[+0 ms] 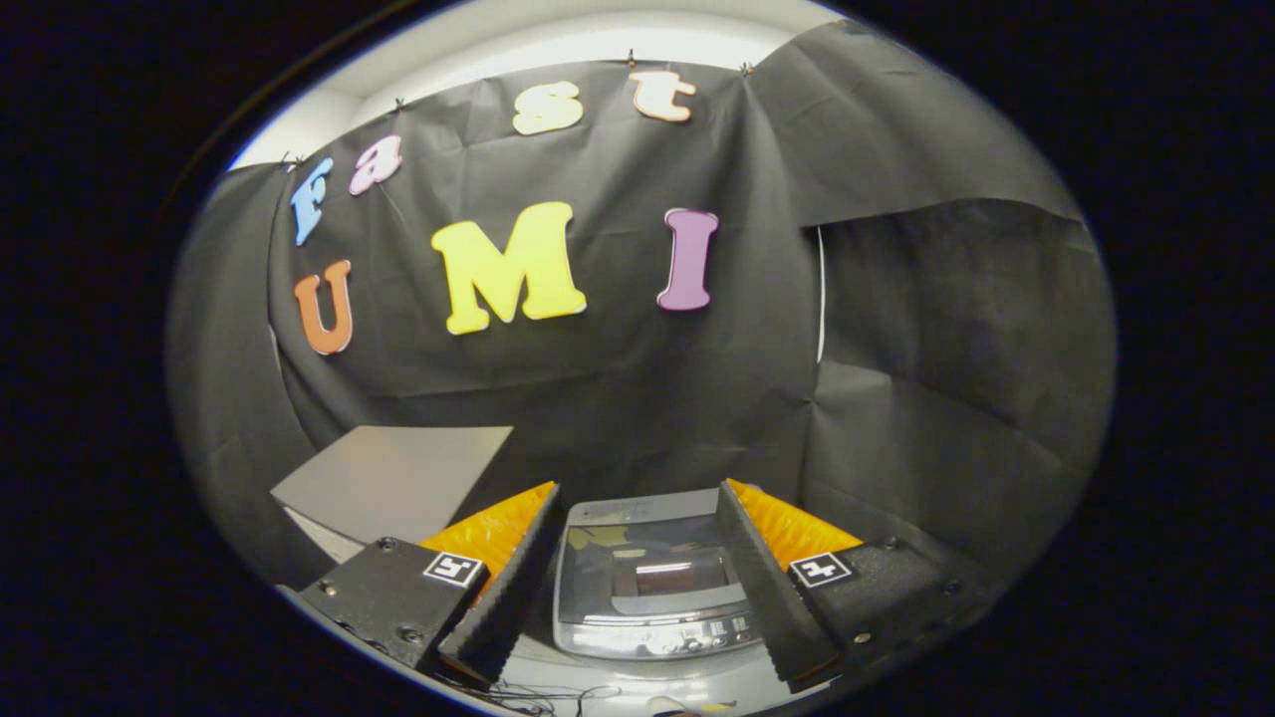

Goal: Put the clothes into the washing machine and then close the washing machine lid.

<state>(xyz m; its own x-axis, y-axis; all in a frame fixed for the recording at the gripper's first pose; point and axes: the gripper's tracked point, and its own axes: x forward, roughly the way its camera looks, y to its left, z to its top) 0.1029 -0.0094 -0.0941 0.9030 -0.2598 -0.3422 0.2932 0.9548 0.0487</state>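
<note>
Hovering above the small grey top-loading washing machine [652, 583], the gripper [637, 588] holds its fingers spread wide and empty, the machine framed between them. Its glass lid looks down already, so the task seems near done; no clothes are visible. Next likely comes withdrawal.

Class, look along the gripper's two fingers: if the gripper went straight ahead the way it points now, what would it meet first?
Probably the washing machine, whose lid looks closed, seen between the open fingers of the gripper. Depth is unclear, and if the aim runs higher, it would meet the black cloth wall beyond.
</note>
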